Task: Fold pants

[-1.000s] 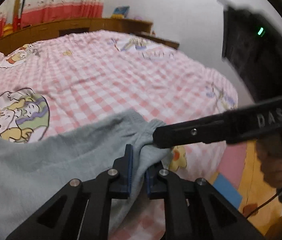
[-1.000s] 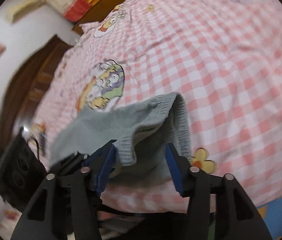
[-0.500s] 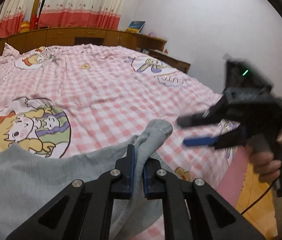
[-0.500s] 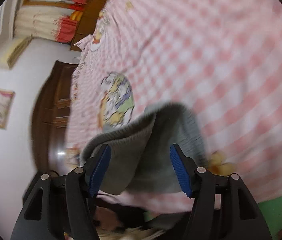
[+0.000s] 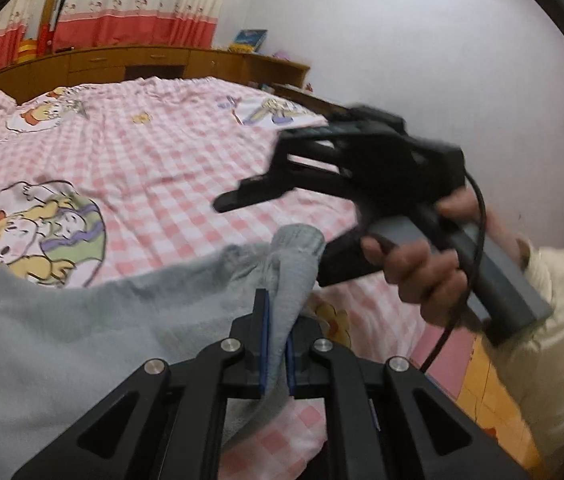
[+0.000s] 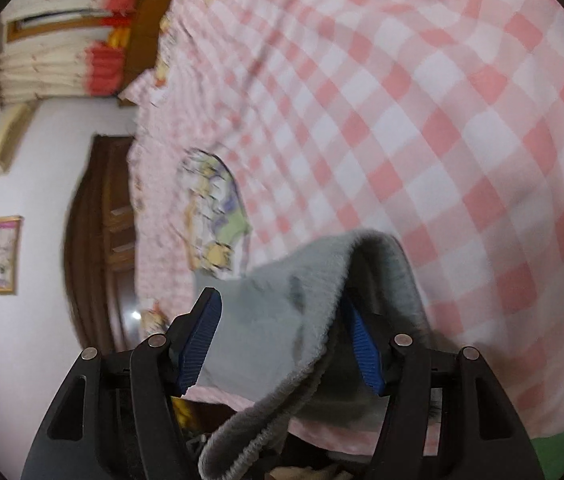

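The grey pants lie at the near edge of the bed, over the pink checked bedspread, with the ribbed cuff raised off it. The left gripper has that cuff pinched tight between its blue pads, jaws all but closed on the fabric.

A second ago the right gripper lay against the cuff from the side; now it has rolled over and dropped, its fingers straddling the cuff's open mouth. From its own camera one blue pad sits inside the cuff, the other outside, jaws about halfway apart and not pressing on the cloth.

To me it looks like a second hold being set up beside the first, so the leg end can be stretched and carried over for the fold.
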Demonstrator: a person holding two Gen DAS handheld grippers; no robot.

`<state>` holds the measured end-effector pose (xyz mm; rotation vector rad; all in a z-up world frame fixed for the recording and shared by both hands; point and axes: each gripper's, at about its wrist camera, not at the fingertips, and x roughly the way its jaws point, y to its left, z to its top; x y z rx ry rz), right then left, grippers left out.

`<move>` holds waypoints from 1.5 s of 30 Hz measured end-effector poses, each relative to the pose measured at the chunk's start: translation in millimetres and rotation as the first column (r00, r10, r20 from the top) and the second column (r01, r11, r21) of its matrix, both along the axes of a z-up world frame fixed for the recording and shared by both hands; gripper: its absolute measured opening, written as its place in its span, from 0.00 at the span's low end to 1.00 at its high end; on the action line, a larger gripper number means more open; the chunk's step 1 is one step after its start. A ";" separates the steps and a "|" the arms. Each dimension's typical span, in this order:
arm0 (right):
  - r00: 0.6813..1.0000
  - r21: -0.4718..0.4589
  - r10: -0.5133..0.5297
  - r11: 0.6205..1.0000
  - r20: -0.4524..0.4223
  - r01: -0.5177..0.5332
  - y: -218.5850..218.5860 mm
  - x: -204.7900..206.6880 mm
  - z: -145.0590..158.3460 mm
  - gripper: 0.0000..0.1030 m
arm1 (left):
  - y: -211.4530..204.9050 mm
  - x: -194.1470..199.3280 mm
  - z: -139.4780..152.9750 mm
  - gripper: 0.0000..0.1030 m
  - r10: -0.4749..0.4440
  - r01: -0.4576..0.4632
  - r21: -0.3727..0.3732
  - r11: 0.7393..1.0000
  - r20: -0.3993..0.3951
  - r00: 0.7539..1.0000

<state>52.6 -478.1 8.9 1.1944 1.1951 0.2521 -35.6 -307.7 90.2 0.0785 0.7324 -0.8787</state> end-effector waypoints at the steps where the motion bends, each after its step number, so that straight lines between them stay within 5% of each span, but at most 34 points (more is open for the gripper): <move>1: 1.000 -0.004 0.015 1.000 -0.003 -0.015 1.5 0.1 -2.8 0.61 | -1.6 -1.8 -2.3 0.06 -0.004 0.004 0.005 1.000 -0.001 1.000; 3: 0.999 -0.010 0.034 0.999 -0.007 -0.034 4.3 2.0 -7.6 0.60 | -2.7 -5.7 -6.4 0.06 -0.013 0.013 0.005 1.000 -0.003 1.000; 4: 0.999 -0.017 0.041 0.999 0.005 -0.041 2.1 -0.3 -8.4 0.52 | -2.8 -7.2 -7.8 0.06 -0.014 0.014 0.005 1.000 -0.002 1.000; 5: 0.998 -0.044 0.055 0.998 0.028 -0.053 2.4 2.2 -6.2 0.24 | -2.5 -7.6 -8.5 0.06 -0.014 0.014 0.003 1.000 -0.004 1.000; 6: 0.996 -0.098 0.076 0.993 0.041 -0.071 2.7 5.3 -1.9 0.13 | -2.0 -7.4 -9.2 0.06 -0.016 0.016 -0.001 1.000 -0.011 1.000; 8: 0.993 -0.153 0.088 0.985 0.081 -0.075 2.0 7.8 6.3 0.08 | -1.9 -7.0 -9.9 0.06 -0.022 0.022 -0.005 1.000 -0.023 0.999; 11: 0.978 -0.264 0.137 0.960 0.154 -0.093 4.2 16.7 24.3 0.08 | -2.4 -6.0 -12.3 0.10 -0.032 0.032 -0.006 0.999 -0.045 0.998; 14: 0.971 -0.327 0.191 0.935 0.141 -0.136 6.3 25.9 19.4 0.08 | -4.1 -5.7 -16.9 0.29 -0.072 0.071 -0.020 0.997 -0.086 0.994; 17: 0.969 -0.373 0.230 0.910 0.095 -0.179 5.6 30.7 -0.3 0.08 | -7.1 -7.3 -25.1 0.29 -0.136 0.134 -0.026 0.991 -0.160 0.978; 20: 0.970 -0.337 0.223 0.924 0.098 -0.178 0.1 31.9 -14.4 0.08 | -5.1 -10.7 -27.7 0.29 -0.147 0.147 -0.009 0.989 -0.157 0.977; 23: 0.972 -0.306 0.222 0.933 0.076 -0.189 -6.5 28.7 -9.5 0.15 | 4.7 -7.0 -25.0 0.29 -0.119 0.119 -0.014 0.993 -0.152 0.981; 33: 0.952 -0.511 0.281 0.840 0.125 -0.181 -0.3 -26.6 50.2 0.21 | 49.0 21.6 -44.4 0.29 0.063 -0.062 0.013 0.998 -0.241 0.969; 36: 0.937 -0.665 0.331 0.726 0.113 -0.176 28.4 -42.6 56.1 0.21 | 41.0 21.1 -59.7 0.29 0.054 -0.040 0.053 0.998 -0.288 0.956; 38: 0.913 -0.778 0.389 0.609 0.123 -0.154 50.8 -53.3 59.8 0.21 | 36.7 17.7 -62.4 0.30 0.057 -0.037 0.076 0.996 -0.272 0.961; 43: 0.895 -0.831 0.431 0.535 0.111 -0.154 69.0 -68.4 53.0 0.21 | 36.9 13.0 -60.2 0.34 0.049 -0.025 0.099 0.995 -0.248 0.968; 45: 0.906 -0.829 0.415 0.532 0.078 -0.172 63.8 -70.5 40.1 0.21 | 39.3 10.9 -56.3 0.35 0.055 -0.027 0.122 0.992 -0.235 0.971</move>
